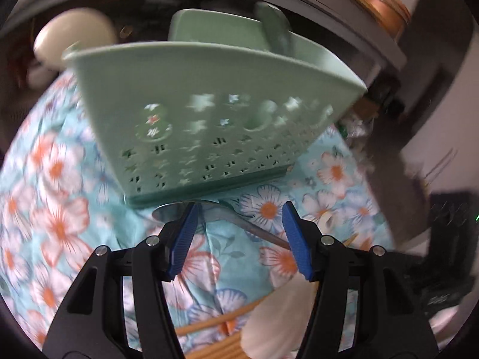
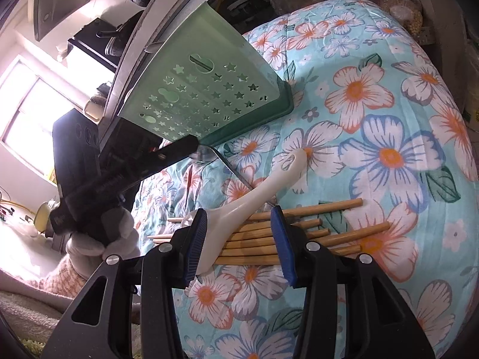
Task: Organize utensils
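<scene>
A pale green utensil holder (image 1: 209, 104) with star-shaped holes stands on the flowered cloth (image 1: 54, 179); a green handle sticks out of its top. A metal spoon (image 1: 254, 230) lies at its base. My left gripper (image 1: 239, 209) hovers open just above the spoon, nothing between its pads. In the right wrist view the holder (image 2: 203, 89), the spoon (image 2: 236, 173) and the left gripper (image 2: 179, 149) show together. My right gripper (image 2: 239, 212) stands open over a white rice paddle (image 2: 263, 191) lying across several bamboo chopsticks (image 2: 314, 224); its pads press on neither.
A gloved hand (image 2: 95, 239) holds the left gripper. Behind the holder runs a dark shelf edge (image 1: 329, 6) with a cream round object (image 1: 74, 36) and a copper jar (image 1: 386, 9). Bags (image 2: 404, 9) crowd the cloth's far corner. Flowered cloth (image 2: 389, 119) lies bare to the right.
</scene>
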The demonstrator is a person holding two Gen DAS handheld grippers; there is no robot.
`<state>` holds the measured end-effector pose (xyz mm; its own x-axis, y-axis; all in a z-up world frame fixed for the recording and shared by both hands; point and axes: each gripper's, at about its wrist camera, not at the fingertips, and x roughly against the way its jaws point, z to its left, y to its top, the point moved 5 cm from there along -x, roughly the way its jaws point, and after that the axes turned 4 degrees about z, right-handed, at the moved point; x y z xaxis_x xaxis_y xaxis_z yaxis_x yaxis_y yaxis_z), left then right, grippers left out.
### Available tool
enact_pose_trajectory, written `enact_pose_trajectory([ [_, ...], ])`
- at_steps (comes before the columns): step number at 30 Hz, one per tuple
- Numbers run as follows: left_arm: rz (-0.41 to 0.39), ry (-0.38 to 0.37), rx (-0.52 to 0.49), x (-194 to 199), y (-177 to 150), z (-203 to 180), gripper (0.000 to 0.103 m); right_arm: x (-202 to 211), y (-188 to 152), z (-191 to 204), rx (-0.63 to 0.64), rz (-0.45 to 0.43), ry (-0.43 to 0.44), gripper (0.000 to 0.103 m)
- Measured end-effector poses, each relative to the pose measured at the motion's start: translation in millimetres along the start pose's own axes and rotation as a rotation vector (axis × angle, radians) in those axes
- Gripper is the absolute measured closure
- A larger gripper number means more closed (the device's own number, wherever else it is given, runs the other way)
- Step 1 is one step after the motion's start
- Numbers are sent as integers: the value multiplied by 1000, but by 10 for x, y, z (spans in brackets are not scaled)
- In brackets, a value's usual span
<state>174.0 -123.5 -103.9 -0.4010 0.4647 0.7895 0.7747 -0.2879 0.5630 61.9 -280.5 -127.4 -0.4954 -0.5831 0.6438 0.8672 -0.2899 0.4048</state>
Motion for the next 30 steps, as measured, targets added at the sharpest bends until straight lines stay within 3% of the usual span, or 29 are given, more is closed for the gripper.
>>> enact_pose_trajectory([
  [2, 3, 32, -62, -62, -19, -102, 48, 5, -6, 8, 2, 0, -4, 59],
  [7, -23, 30, -141, 79, -50, -203, 48, 6, -7, 27, 5, 2, -15, 59],
  [13, -57, 110, -176, 351, -171, 65, 48, -53, 2, 47, 7, 14, -23, 59],
  [16, -46, 188, -198, 338, -164, 226, 48, -88, 4, 82, 13, 24, -29, 59],
  [22, -22, 229, -313, 131, -118, 322, 55, -98, 10, 140, 21, 25, -48, 59],
  [26, -3, 202, -357, 37, -114, 302, 61, -88, 1, 131, 13, 23, -64, 59],
  [30, 13, 120, -329, 51, -122, 300, 67, -98, 2, 137, 11, 25, -72, 59],
])
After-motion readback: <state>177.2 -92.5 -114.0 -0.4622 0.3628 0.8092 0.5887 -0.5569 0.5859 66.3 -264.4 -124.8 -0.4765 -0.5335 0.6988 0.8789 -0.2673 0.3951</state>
